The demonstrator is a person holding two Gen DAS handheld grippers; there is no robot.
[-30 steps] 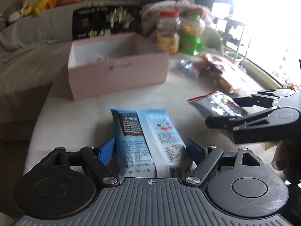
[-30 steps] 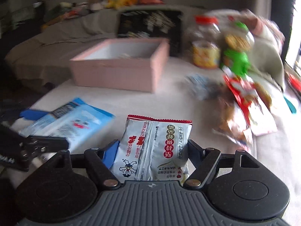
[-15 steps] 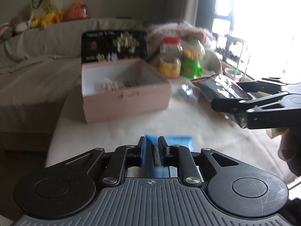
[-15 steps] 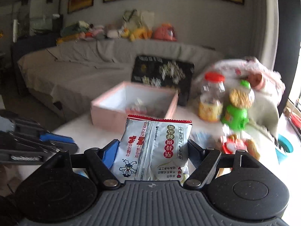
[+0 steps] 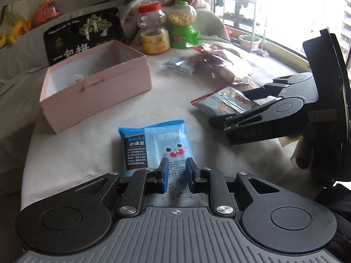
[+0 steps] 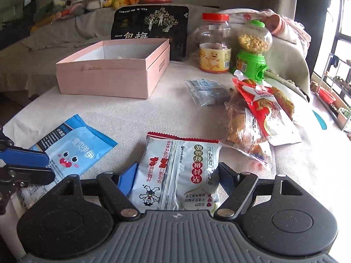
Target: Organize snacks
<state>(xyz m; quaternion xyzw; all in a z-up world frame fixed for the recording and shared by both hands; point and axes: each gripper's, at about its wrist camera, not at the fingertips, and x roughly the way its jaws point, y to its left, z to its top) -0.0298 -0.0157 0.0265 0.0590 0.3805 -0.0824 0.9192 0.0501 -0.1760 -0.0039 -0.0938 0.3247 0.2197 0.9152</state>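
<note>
Both packets are lying lower than a moment ago, when the silver one was hanging level with the jars; the left gripper [image 5: 177, 171], clamped tight on its packet half a second back, is now easing its jaws apart, with the blue snack packet [image 5: 163, 144] lying on the cloth-covered table [image 5: 87, 153] beneath and between the blue pads; whether the pads are pressing it is not clear. Near the table's front edge the right gripper [image 6: 175, 179] is grasping the silver snack packet [image 6: 178, 171] across its width, its jaws opening slightly while the packet is staying between them; a fingertip [image 5: 301, 156] is showing behind that gripper in the left view. Farther in, toward the right edge, a red pouch [image 6: 263, 109] is lying over a clear bag of biscuits [image 6: 243, 127], with a small clear packet [image 6: 206, 91] just beside them. Toward the left far corner the pink box [image 6: 109, 76] is standing open; behind it a black bag [image 6: 151, 26] is leaning upright. At the far edge a red-lidded jar [image 6: 215, 43] and a green candy dispenser [image 6: 253, 50] are standing side by side.
</note>
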